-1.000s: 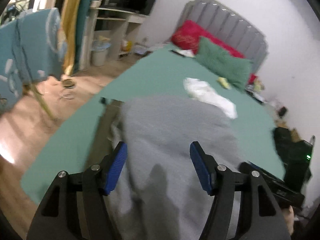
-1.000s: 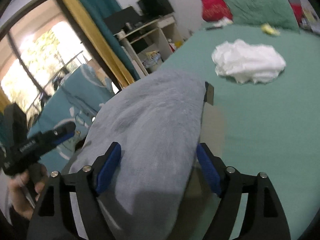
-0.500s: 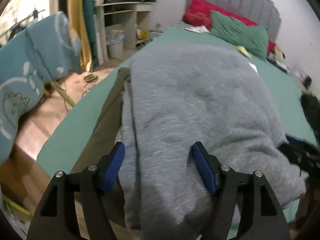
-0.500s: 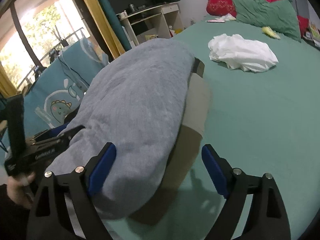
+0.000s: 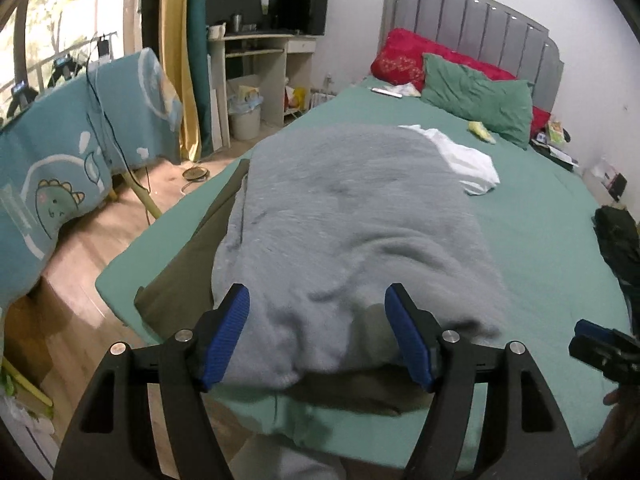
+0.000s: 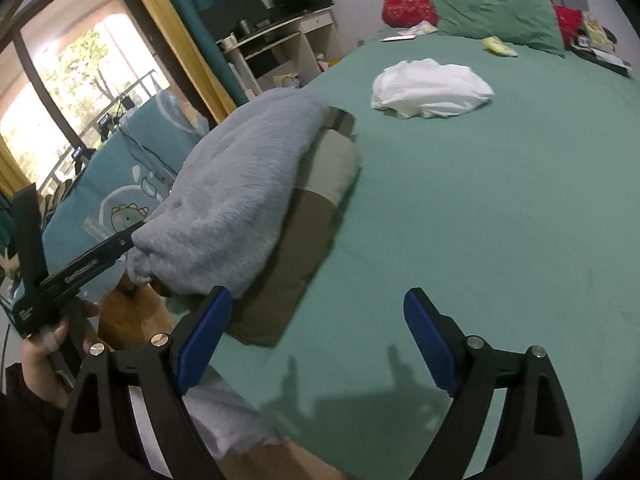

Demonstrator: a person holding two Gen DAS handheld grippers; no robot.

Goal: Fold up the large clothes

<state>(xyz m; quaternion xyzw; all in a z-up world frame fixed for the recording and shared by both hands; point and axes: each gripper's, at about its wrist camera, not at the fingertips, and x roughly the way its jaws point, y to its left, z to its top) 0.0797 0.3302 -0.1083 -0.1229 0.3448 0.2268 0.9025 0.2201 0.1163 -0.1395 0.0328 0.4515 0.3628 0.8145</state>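
**Mia:** Grey fuzzy sweater point(image 5: 352, 216) lies on the green bed point(image 6: 500, 208), near the foot edge, on top of an olive-brown cloth point(image 6: 296, 248). Why there?

**Sam:** I think the bed is flat, so folding is easy.

**Mia:** And the tongs?

**Sam:** The left tongs point(image 5: 318, 334) are spread wide around the sweater's near end, not pinching. The right tongs point(image 6: 314, 344) are wide apart too, over bare sheet.

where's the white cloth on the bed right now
The white cloth lies crumpled mid-bed on the green sheet, beyond the grey garment and short of the green pillow.
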